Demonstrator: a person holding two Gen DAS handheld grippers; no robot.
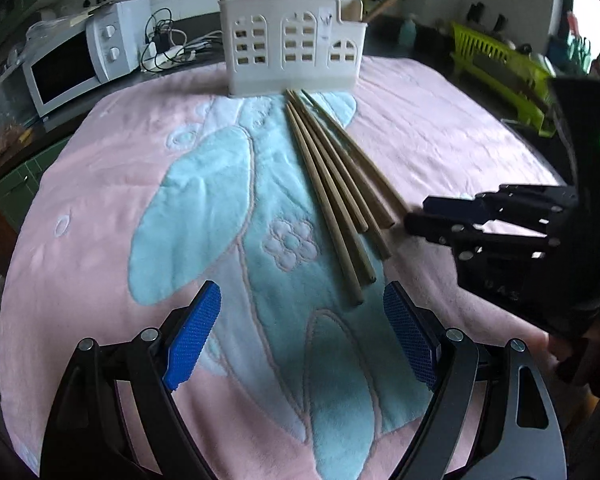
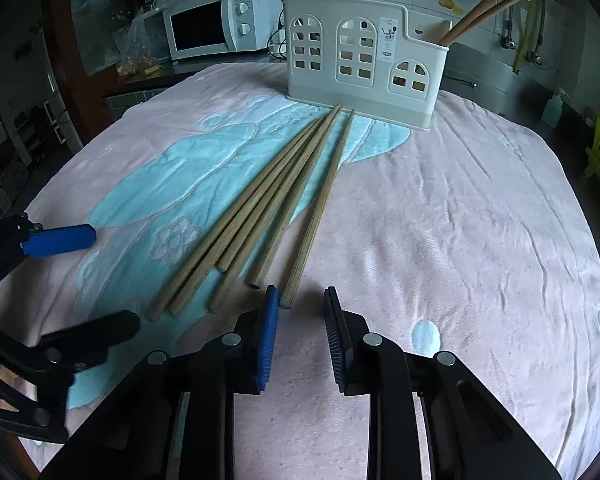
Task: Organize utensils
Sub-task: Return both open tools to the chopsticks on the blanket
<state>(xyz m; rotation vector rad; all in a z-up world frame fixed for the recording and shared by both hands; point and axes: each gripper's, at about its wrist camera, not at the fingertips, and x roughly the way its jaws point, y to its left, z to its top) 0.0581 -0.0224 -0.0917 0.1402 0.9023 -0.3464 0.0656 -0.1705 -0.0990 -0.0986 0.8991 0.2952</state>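
- Right wrist view, nearest first: my right gripper [image 2: 301,300] has its blue pads a narrow gap apart with only towel between them, pinching nothing. The butt of the rightmost chopstick [image 2: 320,208] lies just off the tip of the left pad; whether they touch, I cannot tell.
- I count six loose chopsticks [image 2: 260,216] on the pink and blue towel [image 2: 440,220], fanned out, thin tips gathered at the foot of the holder.
- Beyond them stands one white utensil holder [image 2: 360,56], upright at the far edge of the towel, with arched cut-out windows. Two thick wooden handles [image 2: 484,12] lean out of its low right compartment, and more thin sticks rise from its left end.
- Left wrist view: my left gripper [image 1: 302,308] hangs with its fingers spread wide and empty, above the towel, the nearest chopstick ends just ahead between them.
- This view shows my right gripper from the side, low at the chopsticks' thick ends.
- Farthest back, each view shows one white microwave [image 1: 72,60]; only the left shows the lime-green rack [image 1: 496,68] well.
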